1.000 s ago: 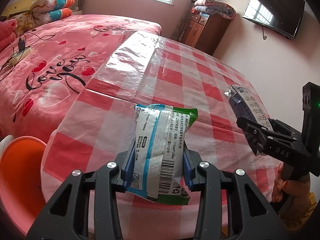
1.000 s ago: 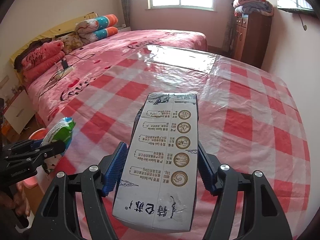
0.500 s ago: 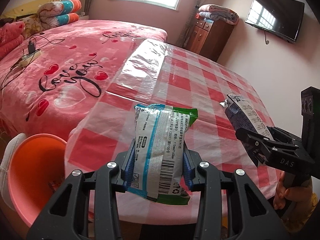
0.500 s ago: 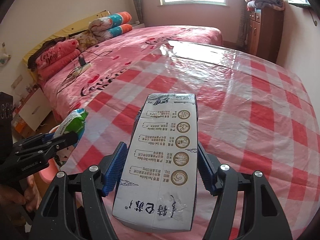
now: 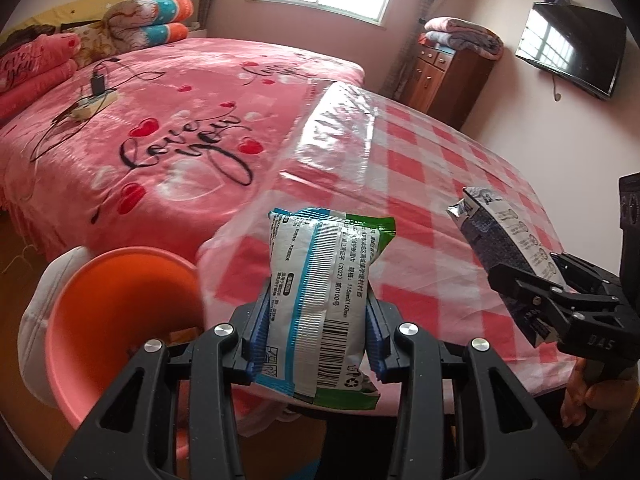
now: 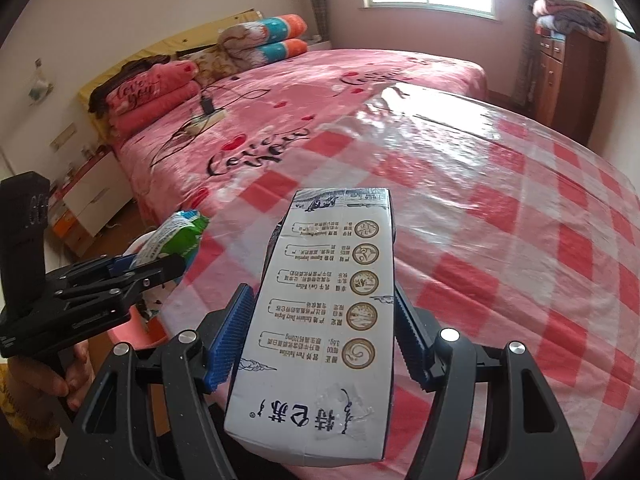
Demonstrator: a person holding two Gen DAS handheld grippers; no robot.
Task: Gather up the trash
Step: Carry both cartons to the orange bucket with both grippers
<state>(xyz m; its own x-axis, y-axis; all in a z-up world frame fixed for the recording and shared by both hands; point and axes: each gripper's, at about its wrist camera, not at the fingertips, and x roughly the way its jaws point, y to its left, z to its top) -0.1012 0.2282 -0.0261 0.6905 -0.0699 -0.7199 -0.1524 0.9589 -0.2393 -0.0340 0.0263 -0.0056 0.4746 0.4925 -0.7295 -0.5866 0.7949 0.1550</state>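
My left gripper is shut on a white, blue and green wipes packet, held upright past the table's near left corner. An orange trash bin stands on the floor just left of it, with scraps inside. My right gripper is shut on a white milk carton, held over the table's near edge. The right gripper with the carton shows at the right of the left wrist view. The left gripper with the packet shows at the left of the right wrist view.
A table with a red-checked cloth under clear plastic lies ahead. A bed with a pink heart blanket is to the left, with a charger and cable on it. A wooden cabinet and wall TV are behind.
Both grippers have drawn back and to the left from the table, each keeping its item. The orange bin has come much further into the left wrist view.
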